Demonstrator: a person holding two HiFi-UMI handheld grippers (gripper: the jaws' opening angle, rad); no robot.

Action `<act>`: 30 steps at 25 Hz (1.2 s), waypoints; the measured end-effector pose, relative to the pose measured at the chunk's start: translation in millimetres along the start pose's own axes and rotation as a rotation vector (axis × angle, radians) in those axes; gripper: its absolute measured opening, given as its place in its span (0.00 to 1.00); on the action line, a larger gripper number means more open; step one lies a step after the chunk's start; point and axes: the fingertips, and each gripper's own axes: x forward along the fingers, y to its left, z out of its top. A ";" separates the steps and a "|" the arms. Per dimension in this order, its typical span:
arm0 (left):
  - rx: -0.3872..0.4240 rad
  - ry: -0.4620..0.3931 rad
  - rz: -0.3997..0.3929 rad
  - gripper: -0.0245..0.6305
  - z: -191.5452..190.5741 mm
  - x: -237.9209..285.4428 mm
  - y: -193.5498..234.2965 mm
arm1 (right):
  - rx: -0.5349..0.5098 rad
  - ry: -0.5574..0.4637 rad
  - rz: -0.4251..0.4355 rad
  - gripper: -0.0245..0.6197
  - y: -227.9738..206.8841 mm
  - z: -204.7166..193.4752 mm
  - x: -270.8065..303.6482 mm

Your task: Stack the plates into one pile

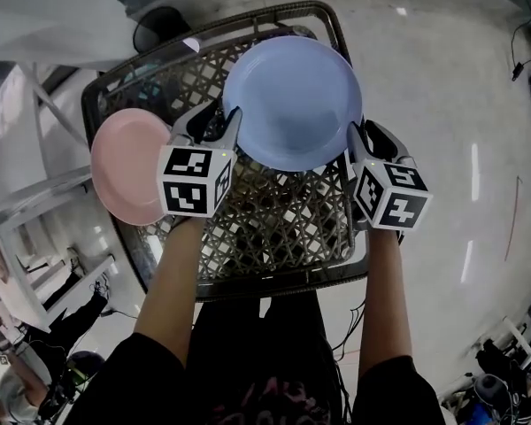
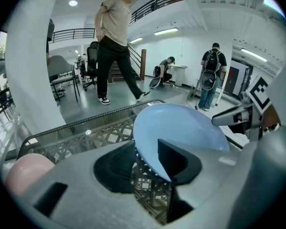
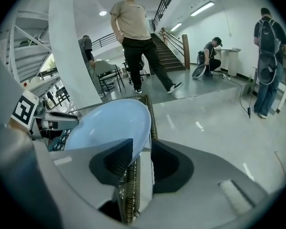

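Left hand-held gripper, right hand-held gripper, jaws apart, blue plate rim inside each

The right gripper has its jaws apart, and the near right rim of the blue plate sits between them, close against the left jaw, with a gap to the right one. Under the plate the woven table edge runs between the jaws. At the plate's left rim is the left gripper with its marker cube. Far off, a person walks past a white pillar and stairs. Another crouches, and a third stands at the right with a backpack.
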 end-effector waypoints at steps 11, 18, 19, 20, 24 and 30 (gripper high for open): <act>-0.048 0.039 0.023 0.24 -9.8 13.0 5.2 | -0.016 0.022 0.023 0.25 -4.1 4.7 19.5; -0.093 0.050 0.016 0.19 -17.7 20.2 6.3 | -0.030 0.033 0.044 0.23 -1.4 3.8 28.9; -0.096 0.049 0.015 0.18 -18.0 21.4 6.1 | -0.034 0.035 0.047 0.22 -0.6 3.5 30.1; -0.100 0.050 0.014 0.18 -18.4 22.4 6.2 | -0.038 0.037 0.048 0.21 0.2 3.3 31.2; -0.101 0.062 0.018 0.17 -19.0 20.9 6.3 | -0.042 0.045 0.044 0.20 1.2 2.3 30.1; -0.117 0.049 0.017 0.16 -17.3 16.7 5.0 | -0.042 0.042 0.033 0.20 1.0 -0.8 26.0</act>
